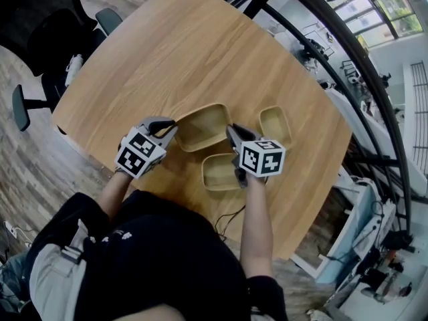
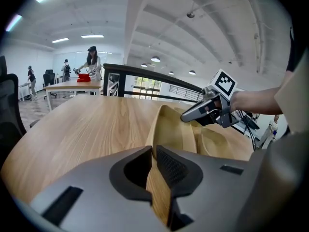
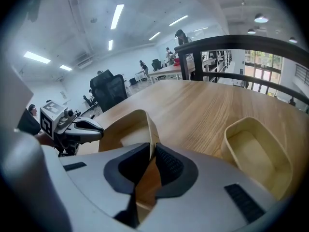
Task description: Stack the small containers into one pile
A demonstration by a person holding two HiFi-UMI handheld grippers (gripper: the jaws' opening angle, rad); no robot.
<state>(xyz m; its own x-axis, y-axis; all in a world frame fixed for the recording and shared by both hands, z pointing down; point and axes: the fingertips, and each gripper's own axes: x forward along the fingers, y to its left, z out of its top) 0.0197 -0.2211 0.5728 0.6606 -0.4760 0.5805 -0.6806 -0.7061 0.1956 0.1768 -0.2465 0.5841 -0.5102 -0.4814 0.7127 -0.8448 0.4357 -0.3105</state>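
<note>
As the big container [image 1: 200, 129] lies btwn them, L hand-held gripper [image 1: 172, 124] & R hand-held gripper [image 1: 231, 132] each clamp its rim.

The desk [image 1: 134, 59] was light wood-grained, the containers [image 1: 202, 129] pale tan, the left tongs [image 1: 174, 124] and right tongs [image 1: 230, 130] grey under black-and-white marker cubes [image 1: 140, 154].

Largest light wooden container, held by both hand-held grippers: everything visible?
The largest light wooden container is a shallow oblong tray with rounded corners and thin walls, empty, open side up, over the wooden table. The left hand-held gripper is shut on its rim at one end, the right hand-held gripper on the opposite rim. Whether it rests there or is lifted is unclear.
</note>
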